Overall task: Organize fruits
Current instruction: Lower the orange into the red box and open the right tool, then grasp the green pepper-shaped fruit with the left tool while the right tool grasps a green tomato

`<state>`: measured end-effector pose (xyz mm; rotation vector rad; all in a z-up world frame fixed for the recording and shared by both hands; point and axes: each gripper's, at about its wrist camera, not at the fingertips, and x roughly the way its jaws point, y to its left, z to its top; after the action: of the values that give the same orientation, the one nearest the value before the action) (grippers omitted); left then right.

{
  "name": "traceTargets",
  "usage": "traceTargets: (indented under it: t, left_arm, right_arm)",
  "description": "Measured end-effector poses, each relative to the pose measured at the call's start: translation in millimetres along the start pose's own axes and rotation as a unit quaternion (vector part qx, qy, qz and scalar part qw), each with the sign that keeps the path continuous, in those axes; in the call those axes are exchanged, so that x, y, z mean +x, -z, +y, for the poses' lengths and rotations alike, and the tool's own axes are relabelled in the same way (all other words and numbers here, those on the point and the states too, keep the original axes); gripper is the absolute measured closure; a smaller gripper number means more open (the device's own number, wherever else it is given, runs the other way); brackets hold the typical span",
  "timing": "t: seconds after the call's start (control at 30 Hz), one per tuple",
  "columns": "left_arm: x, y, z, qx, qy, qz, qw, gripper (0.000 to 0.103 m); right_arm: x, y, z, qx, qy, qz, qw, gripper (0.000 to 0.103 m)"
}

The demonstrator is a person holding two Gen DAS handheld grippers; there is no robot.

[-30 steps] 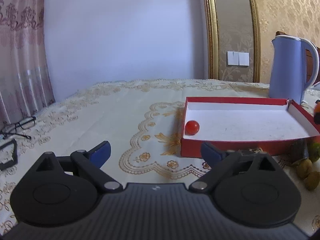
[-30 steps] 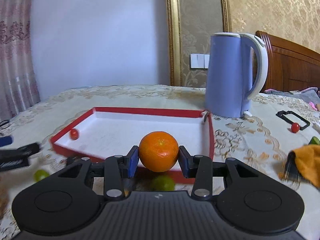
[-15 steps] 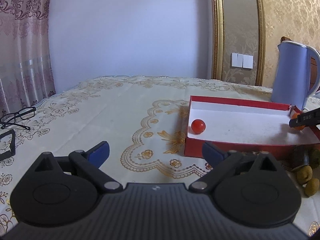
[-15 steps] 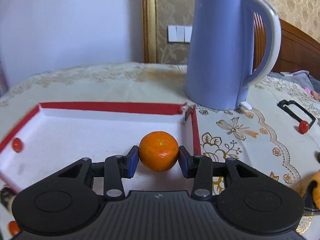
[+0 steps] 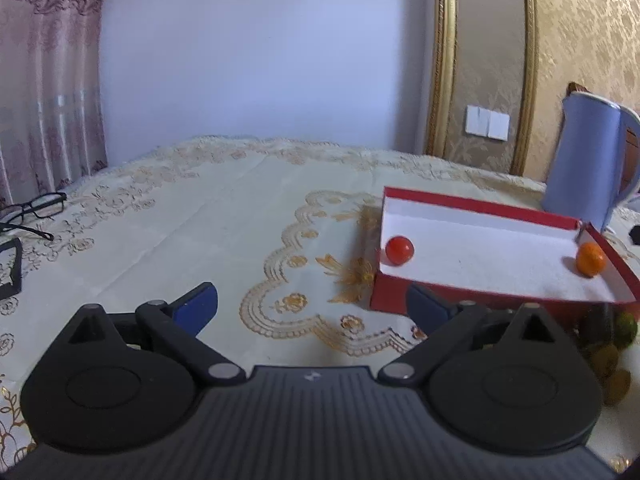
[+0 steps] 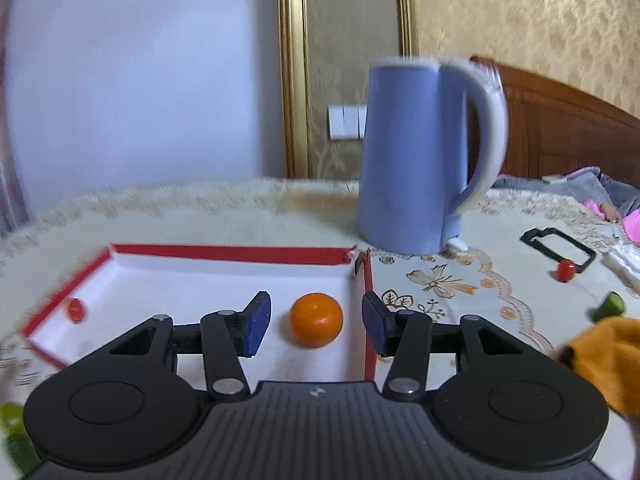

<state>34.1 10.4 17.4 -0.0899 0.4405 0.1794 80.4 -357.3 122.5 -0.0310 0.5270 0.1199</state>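
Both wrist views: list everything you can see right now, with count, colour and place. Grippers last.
Box: one, red with white inside, on the table.
Orange: one, orange, in the box by its right wall, free of the fingers.
Cherry tomato: one, red, in the box at its left end.
Second cherry tomato: one, red, on the tablecloth right of the kettle.
Kettle: one, pale blue, behind the box.
Greenish fruits: several, on the table beside the box; blurred.
Glasses: one pair, black, far left.
Cloth: orange, right edge.
Tablecloth: cream with gold embroidery.
Left gripper: open, empty.
Right gripper: open, either side of the orange.
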Motion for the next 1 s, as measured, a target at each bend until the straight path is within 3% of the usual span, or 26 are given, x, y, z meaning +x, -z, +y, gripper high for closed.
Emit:
traceTargets:
  t: [0.1,0.2,0.3,0.37,0.47,0.6,0.77,0.93,1.0]
  left_arm:
    - [-10,3,-4,0.020,0.000,-0.011,0.9997,0.003]
    - [-18,4,-10,0.055,0.008,-0.011,0.9984,0.003]
    - [-29,8,-11,0.071,0.022,-0.014,0.9971,0.003]
    - [-39,12,-10,0.083,0.053,-0.013,0.9950,0.003]
    - [-57,22,-14,0.114,0.088,-0.026,0.9892,0.003]
    - [-79,36,-31,0.157,0.123,-0.039,0.9791,0.007]
    - [-84,49,-58,0.194,0.158,-0.030,0.9677,0.020]
    - [-65,53,-70,0.194,0.172,0.023,0.9655,0.058]
    - [-58,52,-69,0.184,0.176,0.039,0.9661,0.063]
  right_arm:
    - [-40,14,1,0.006,-0.010,-0.035,0.999,0.038]
    - [-67,34,7,-0.005,-0.003,-0.058,0.998,0.036]
    - [-79,53,15,-0.018,0.012,-0.055,0.998,0.035]
    - [-83,63,17,-0.016,-0.002,-0.042,0.999,0.035]
    - [-88,71,17,-0.016,-0.026,-0.030,0.999,0.035]
    - [-90,75,19,-0.018,-0.019,-0.029,0.999,0.035]
    - [-93,80,18,-0.021,-0.008,-0.030,0.999,0.029]
    - [-97,82,15,-0.022,-0.011,-0.031,0.999,0.029]
    - [-97,82,15,-0.021,-0.013,-0.031,0.999,0.029]
